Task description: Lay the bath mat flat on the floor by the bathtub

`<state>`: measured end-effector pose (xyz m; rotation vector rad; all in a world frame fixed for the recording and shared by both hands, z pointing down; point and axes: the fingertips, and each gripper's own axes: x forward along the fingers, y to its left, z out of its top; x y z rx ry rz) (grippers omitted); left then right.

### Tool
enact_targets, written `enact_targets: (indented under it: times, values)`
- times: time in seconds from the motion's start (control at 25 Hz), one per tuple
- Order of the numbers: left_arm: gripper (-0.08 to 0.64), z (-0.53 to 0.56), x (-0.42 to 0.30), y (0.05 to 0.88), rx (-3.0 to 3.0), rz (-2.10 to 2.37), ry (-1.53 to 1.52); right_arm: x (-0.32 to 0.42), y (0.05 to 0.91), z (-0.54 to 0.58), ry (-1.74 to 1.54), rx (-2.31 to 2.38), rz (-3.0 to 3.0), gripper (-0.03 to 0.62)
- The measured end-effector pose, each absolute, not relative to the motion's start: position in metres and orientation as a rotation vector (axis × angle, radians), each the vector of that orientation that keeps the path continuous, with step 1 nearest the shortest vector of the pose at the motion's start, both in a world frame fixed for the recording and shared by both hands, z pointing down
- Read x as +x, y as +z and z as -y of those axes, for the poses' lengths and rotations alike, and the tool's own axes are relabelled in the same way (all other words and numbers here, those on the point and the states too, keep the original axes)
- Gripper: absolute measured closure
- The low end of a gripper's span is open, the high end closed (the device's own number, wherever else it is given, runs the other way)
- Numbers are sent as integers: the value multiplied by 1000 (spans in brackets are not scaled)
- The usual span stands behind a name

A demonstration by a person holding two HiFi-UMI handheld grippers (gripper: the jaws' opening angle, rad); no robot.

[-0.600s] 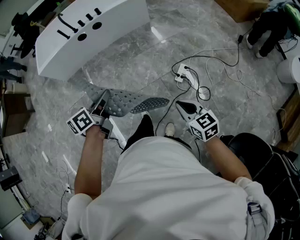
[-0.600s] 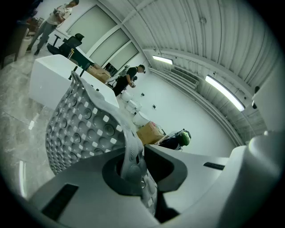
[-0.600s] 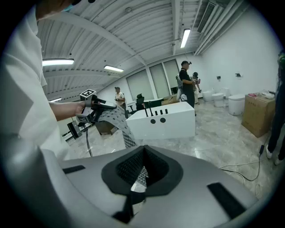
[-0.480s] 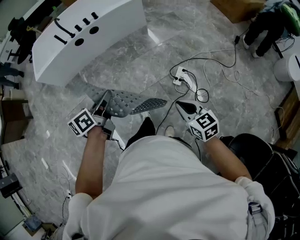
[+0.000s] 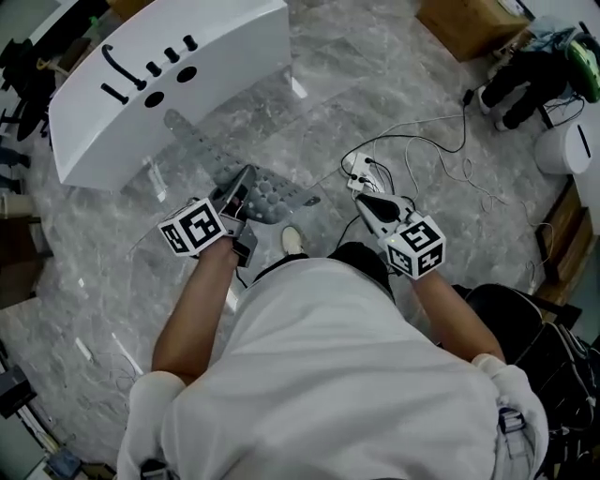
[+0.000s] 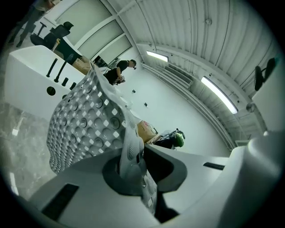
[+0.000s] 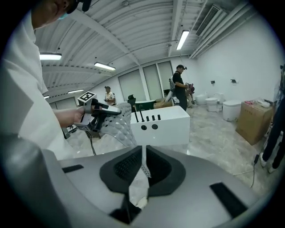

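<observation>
The bath mat [image 5: 269, 195] is a grey, see-through sheet studded with round suckers. It hangs in the air in front of the white bathtub [image 5: 169, 84]. My left gripper [image 5: 244, 190] is shut on one bunched edge of it; in the left gripper view the mat [image 6: 80, 129] rises out of the jaws [image 6: 133, 158] towards the tub [image 6: 26, 75]. My right gripper [image 5: 364, 201] is shut on a thin edge of the mat [image 7: 118, 127], which runs down between its jaws [image 7: 143, 165]. The bathtub [image 7: 160, 127] stands straight ahead of it.
A white power strip [image 5: 361, 164] with tangled cables lies on the marble floor just beyond the right gripper. A cardboard box [image 5: 469, 23] and a white toilet [image 5: 567, 150] stand at the far right. A black chair [image 5: 520, 305] is behind my right arm. People stand in the background.
Both grippers have moved forward towards the bathtub with the mat. The mat, spread sideways a moment ago, now hangs bunched and more edge-on between them.
</observation>
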<state>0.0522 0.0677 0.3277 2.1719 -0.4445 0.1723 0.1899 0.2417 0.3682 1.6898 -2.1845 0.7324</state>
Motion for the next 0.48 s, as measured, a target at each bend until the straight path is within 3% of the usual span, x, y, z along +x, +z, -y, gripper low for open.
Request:
enact_targets:
  times: [0.04, 0.2, 0.48]
  values:
    - [528, -56, 57, 327, 2184, 429, 178, 188, 367, -230, 736, 1690, 2186, 532]
    - [528, -14, 79, 337, 2193, 408, 204, 186, 369, -197, 799, 1686, 2190, 491]
    - [528, 49, 142, 359, 2190, 398, 264, 220, 386, -154, 878, 1657, 2204, 478]
